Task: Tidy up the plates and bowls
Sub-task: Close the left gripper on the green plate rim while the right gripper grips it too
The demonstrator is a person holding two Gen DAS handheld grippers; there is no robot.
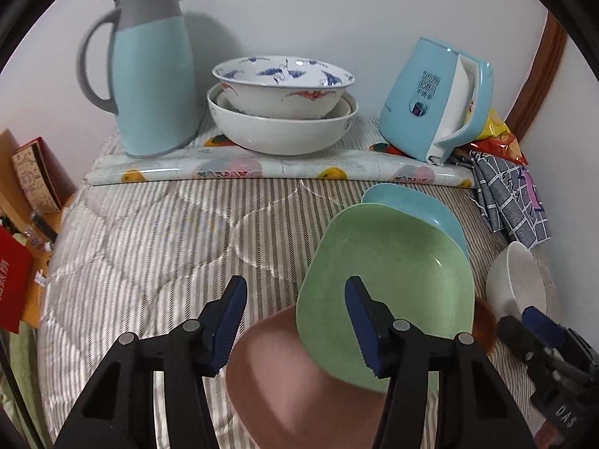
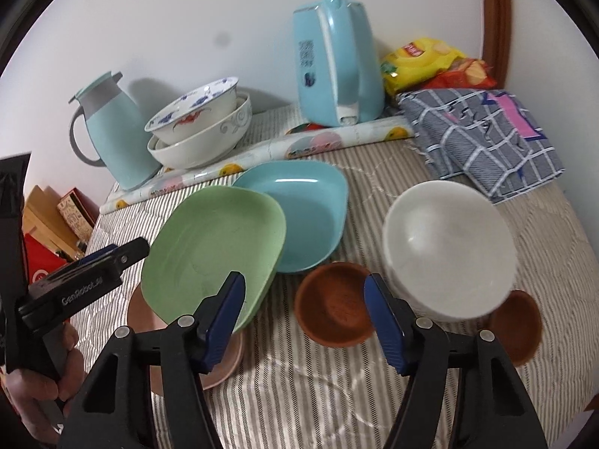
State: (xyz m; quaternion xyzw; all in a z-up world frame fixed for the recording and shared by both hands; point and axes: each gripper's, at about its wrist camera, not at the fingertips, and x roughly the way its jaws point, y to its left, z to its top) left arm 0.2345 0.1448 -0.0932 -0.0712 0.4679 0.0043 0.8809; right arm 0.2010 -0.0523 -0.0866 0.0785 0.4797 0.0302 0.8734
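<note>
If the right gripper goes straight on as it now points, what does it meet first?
Probably the small brown bowl that lies ahead between the open fingers of the right gripper, though depth is uncertain.

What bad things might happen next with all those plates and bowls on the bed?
1. The green plate lies tilted across the pink plate and the blue plate, so a nudge from the left tongs might make it slide.
2. The white bowl leans on a brown bowl and could tip when the right tongs grab.
3. The striped quilt looks soft, so stacks may wobble.
</note>
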